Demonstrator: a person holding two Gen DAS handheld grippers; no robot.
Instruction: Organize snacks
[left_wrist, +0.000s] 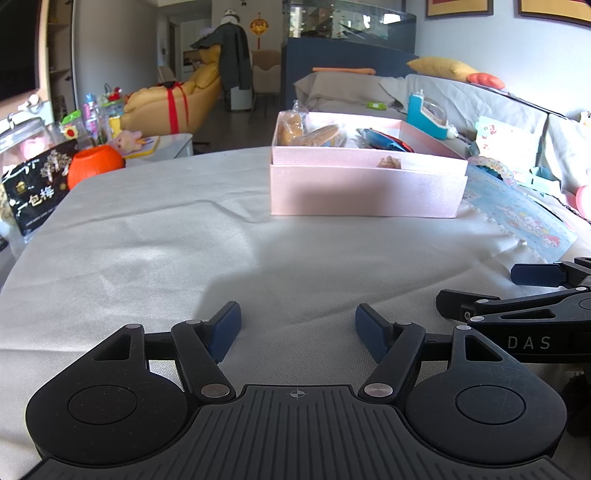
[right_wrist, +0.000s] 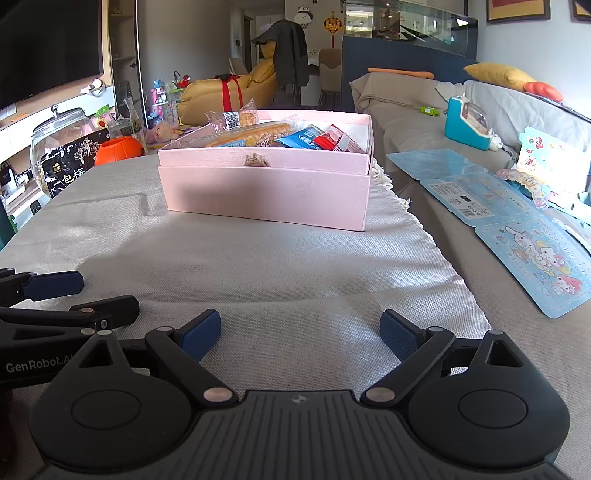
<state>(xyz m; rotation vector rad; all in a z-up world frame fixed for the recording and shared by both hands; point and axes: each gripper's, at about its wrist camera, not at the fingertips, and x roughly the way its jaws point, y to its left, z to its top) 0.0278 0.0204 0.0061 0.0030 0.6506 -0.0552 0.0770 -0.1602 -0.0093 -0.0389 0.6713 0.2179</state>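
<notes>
my left tongs (left_wrist: 297, 334) sit low in the left wrist view, blue pads spread wide with only the pale cloth (left_wrist: 184, 258) between them, holding nothing. my right tongs (right_wrist: 300, 334) look the same in the right wrist view: wide apart and empty above the cloth. each pair shows in the other's view too, the right one at the lower right edge of the left view, the left one at the lower left edge of the right view, just beside each other.

the pink box (right_wrist: 266, 192) stands on the cloth-covered counter (right_wrist: 436, 280), upper centre of the right view and upper centre-right of the left view, well apart from both tongs. its lid is off and the snacks (right_wrist: 266, 134) lie inside: a long bread in clear wrap, a blue packet, a red and white packet, more wrapped bakes at the back left. a small brownish knot sits on the front wall.

at the left edge of the right view i see a glass jar (right_wrist: 59, 144), a black bag with chinese lettering (right_wrist: 70, 166) and an orange pumpkin bucket (right_wrist: 118, 147). blue cartoon cards (right_wrist: 532, 266) lie at the right.
</notes>
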